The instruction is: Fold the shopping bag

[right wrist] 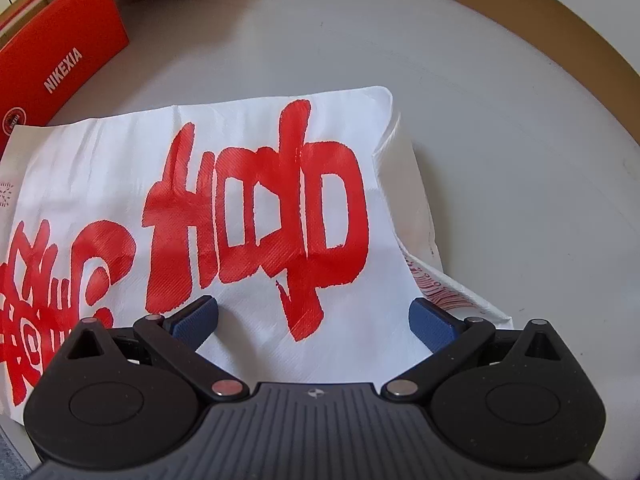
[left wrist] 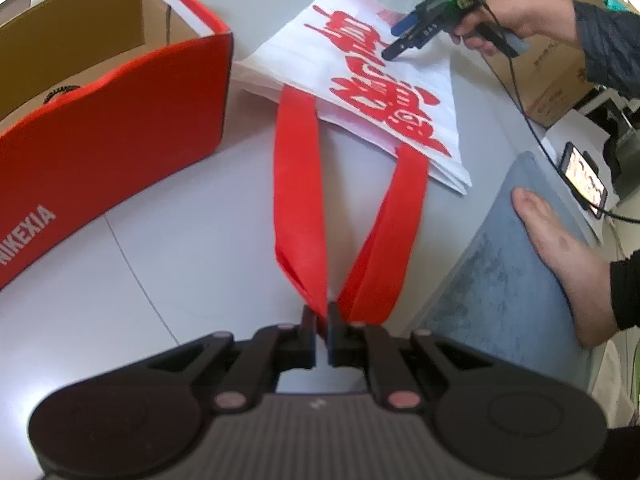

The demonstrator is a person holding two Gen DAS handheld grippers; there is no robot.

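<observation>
Red woven-fabric handles (left wrist: 304,184) show only in the left wrist view, pinched together in the left gripper (left wrist: 322,320) at lower centre. The flat white non-woven shopping bag with red brush characters (right wrist: 224,216) lies on the grey table (right wrist: 500,128), long axis running toward upper right. The right gripper (right wrist: 314,316) hangs wide over it.

Left claw (left wrist: 321,312) pinches red handles (left wrist: 298,184) of white shopping bag (left wrist: 360,80); right claw (left wrist: 394,42) over bag.
</observation>
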